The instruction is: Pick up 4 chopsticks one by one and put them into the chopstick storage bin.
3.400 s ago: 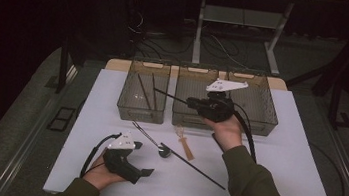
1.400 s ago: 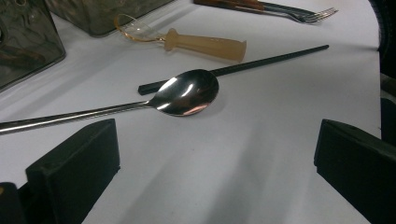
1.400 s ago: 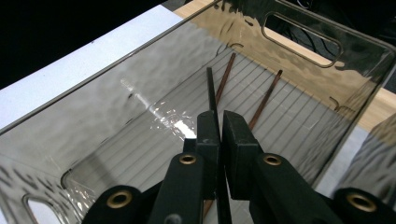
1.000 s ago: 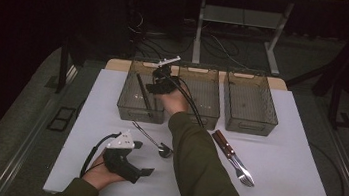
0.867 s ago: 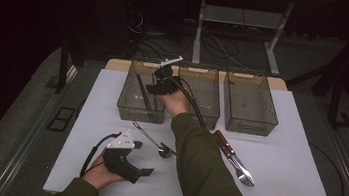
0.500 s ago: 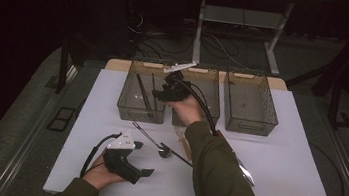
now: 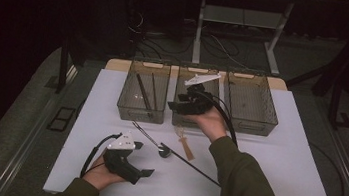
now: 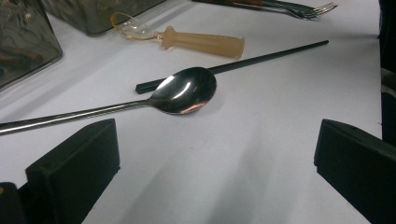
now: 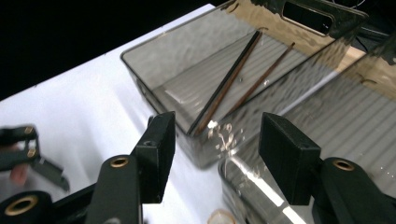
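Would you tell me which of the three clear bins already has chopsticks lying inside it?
The left bin of the row: two dark chopsticks lie slanted across its floor, also seen in the right gripper view. No chopsticks appear in the middle bin or right bin.

Olive-green sleeves are covering both forearms; each hand is gripping a black gripper, left (image 7: 145,172) and right (image 7: 174,106), both carrying pale three-cornered plates, trailing black cables, showing brass-ringed screw holes
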`<state>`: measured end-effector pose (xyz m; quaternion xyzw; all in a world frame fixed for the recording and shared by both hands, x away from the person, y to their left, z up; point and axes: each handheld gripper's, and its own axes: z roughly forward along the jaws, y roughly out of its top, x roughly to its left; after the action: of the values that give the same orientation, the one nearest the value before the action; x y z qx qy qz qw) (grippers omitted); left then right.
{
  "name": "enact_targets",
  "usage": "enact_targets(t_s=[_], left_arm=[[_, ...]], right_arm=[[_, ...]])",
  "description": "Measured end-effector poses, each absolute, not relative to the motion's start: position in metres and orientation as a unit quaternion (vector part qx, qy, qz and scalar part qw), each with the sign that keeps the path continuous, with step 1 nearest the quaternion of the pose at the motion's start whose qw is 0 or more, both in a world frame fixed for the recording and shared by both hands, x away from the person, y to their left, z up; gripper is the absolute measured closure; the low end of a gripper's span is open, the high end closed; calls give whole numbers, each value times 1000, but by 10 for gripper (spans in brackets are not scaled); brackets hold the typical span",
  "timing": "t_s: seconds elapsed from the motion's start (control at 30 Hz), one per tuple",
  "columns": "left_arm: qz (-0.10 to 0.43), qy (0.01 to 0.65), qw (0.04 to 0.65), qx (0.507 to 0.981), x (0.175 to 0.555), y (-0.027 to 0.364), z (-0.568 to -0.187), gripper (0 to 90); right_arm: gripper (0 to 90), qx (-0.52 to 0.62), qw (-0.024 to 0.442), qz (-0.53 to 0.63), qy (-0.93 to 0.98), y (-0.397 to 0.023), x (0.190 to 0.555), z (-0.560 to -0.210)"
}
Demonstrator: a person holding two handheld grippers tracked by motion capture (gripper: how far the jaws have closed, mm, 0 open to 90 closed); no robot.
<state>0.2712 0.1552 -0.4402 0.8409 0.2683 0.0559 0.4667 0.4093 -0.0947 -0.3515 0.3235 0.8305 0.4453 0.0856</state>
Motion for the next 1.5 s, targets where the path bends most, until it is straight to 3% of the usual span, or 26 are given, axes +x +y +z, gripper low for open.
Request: enact_targets(t_s=[0.9,1.5], left_arm=[[59,266,463,843,271,155,-442,0],[58,272,465,841,270,155,-441,0]], right_arm=[[433,306,73,461,830,-172,344,-369],[550,297,48,434,850,-202,292,-406]])
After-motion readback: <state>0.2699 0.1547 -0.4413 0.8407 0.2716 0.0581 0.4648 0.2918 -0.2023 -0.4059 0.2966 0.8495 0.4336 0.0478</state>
